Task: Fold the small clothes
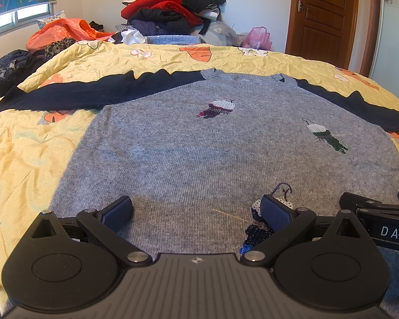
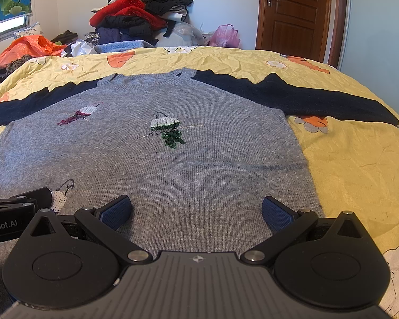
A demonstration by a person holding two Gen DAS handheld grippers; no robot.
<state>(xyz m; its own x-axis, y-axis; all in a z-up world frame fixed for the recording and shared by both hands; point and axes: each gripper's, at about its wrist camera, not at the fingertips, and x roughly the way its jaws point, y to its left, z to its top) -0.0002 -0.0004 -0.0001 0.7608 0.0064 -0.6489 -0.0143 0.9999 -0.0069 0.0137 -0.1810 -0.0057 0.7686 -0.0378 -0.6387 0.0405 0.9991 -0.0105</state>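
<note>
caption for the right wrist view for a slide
Open right hand-held gripper over the hem of a grey sweater spread flat on a yellow quilt.

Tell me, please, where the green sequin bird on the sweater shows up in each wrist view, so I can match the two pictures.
Left wrist: the green bird sits right of centre, on the sweater near its right edge.
Right wrist: the green bird sits just left of centre, on the sweater's chest.
Shared landmark: the brown door at upper right, beyond the bed.
</note>
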